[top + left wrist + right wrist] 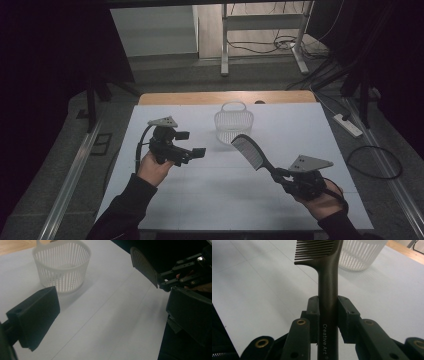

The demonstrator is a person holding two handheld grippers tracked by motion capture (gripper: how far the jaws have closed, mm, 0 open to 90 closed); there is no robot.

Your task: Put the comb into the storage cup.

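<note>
A black comb with a long handle sticks up and to the left from my right gripper, which is shut on the handle above the table's front right. In the right gripper view both pads clamp the handle of the comb, and my right gripper points toward a white slatted basket. The basket stands empty at the table's far middle. My left gripper is held above the left half of the table, open, with nothing between its jaws. It faces the basket and the comb.
The white tabletop has a wooden strip along its far edge. Beyond and around it the floor carries cables, a power strip and a metal stand. A metal rail runs along the left.
</note>
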